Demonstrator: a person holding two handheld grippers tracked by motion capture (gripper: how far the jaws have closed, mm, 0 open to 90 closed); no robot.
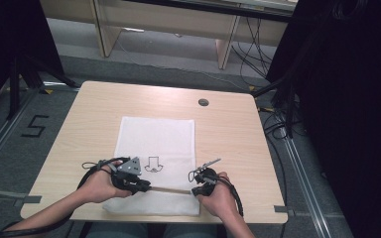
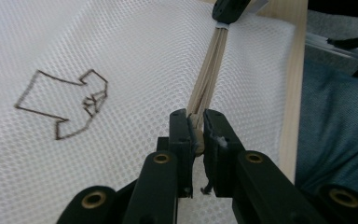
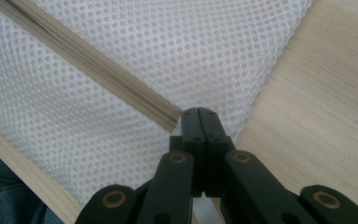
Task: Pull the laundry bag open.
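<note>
So the bag (image 1: 156, 148) is a white mesh pouch lying flat on the table (image 1: 228, 134), near the front edge, with a beige zipper (image 1: 171, 190) running along its near side. It looks light and floppy, so the mesh should bunch up if you pull without pinning it. Best holds are the pull tab and the fabric right at the zipper's end. The left gripper (image 2: 196, 133) is clamped on what looks like the zipper pull, though it's half hidden between the jaws. The right gripper (image 3: 200, 116) is pinched tight at the bag's corner by the zipper's end. There's a little arrow drawing (image 2: 65, 105) on the mesh.
</note>
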